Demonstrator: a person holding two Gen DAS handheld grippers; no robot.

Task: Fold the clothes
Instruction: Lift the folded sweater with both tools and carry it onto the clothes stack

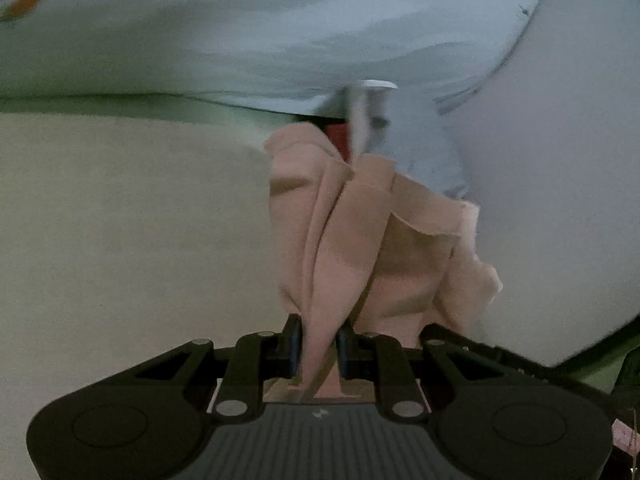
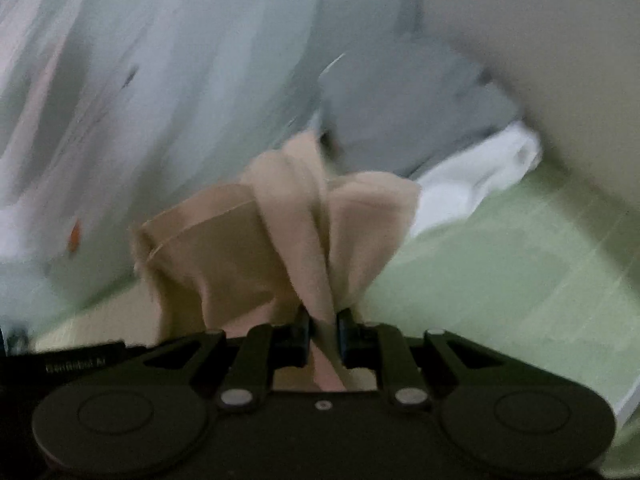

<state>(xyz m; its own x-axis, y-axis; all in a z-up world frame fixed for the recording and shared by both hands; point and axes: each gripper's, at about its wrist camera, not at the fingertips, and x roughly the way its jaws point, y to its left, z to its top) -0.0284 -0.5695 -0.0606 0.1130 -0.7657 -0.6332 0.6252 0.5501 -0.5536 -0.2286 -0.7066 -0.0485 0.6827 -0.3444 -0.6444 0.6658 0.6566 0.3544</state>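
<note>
Nearest the lens in the left wrist view, the black two-finger left claw [image 1: 319, 344] sits at 6 o'clock, its jaws closed on a bunched fold of pinkish-beige soft fabric garment [image 1: 360, 240]. From the pinch the cloth fans upward toward 12 o'clock in long vertical pleats, with a raw hem edge curling toward 3 o'clock. Beyond the cloth's upper edge, a small red object [image 1: 338, 136] and a pale grey upright piece [image 1: 366, 116] show; blur prevents identifying either. At 9 o'clock lies a plain cream surface [image 1: 120, 220]. Across the far band, from 10 to 1 o'clock, runs a pale blue-green patterned sheet [image 1: 240, 32] with an orange mark near 10 o'clock.

Right wrist view: the black two-finger right claw [image 2: 323, 332] at 6 o'clock is likewise clamped on a gathered fold of the same beige garment [image 2: 280, 232], which rises toward 12 o'clock and spreads toward 9 o'clock with a hemmed edge showing. At 3 o'clock lies a light green surface [image 2: 480, 272]. Just beyond the garment, toward 2 o'clock, a crumpled white cloth [image 2: 480, 176] rests beside a grey fabric mass [image 2: 400, 112]. The pale patterned sheet [image 2: 160, 100] fills 9 to 12 o'clock, heavily blurred.
</note>
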